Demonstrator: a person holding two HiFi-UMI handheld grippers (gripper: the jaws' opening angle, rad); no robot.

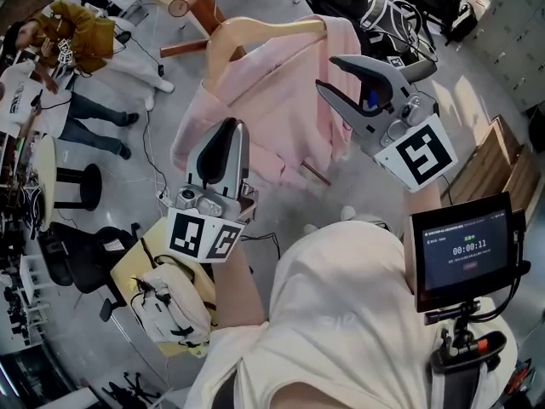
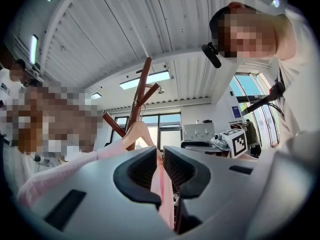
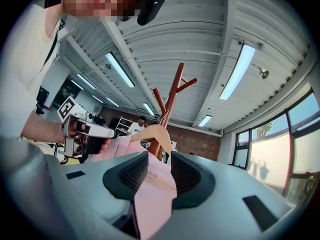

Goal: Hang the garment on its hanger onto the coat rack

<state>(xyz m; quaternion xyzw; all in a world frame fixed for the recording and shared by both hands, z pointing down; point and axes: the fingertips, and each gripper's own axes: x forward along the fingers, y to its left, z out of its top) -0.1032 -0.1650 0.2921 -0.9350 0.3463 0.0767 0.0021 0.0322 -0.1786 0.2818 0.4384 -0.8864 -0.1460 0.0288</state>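
Torso in a white top [image 1: 341, 313] filled the bottom of the head view, both forearms reaching forward. Pink garment [image 1: 272, 100] hung ahead of it on a pale wooden hanger [image 1: 255, 31], draped off both shoulders, with the lower cloth loose over the grey floor [image 1: 477, 75]. Reddish-brown wooden coat rack [image 2: 143, 84] stood just behind the hanger, pole tilted in frame and pegs branching up. The hanger's metal hook [image 1: 183, 5] was close by the pole; couldn't tell if it sat on a peg.

Bystander in a mustard top [image 1: 81, 28] stood far left, well apart. White bag [image 1: 174, 305] lay on a yellow seat [image 1: 128, 267] low left, beside the left forearm. Dark screen with a timer [image 1: 468, 250] sat at the right on a stand.

Left gripper [image 1: 232, 126] was at the garment's lower left, jaws pressed together, with a thin fold of pink cloth nipped between the dark pads. Right gripper [image 1: 326, 72] was at the garment's right edge below the hanger end. Its jaws stood wider, with a thicker fold of the same pink cloth filling the gap and touching both pads, so pinched. Each gripper view showed the other gripper across the garment, and the rack beyond.
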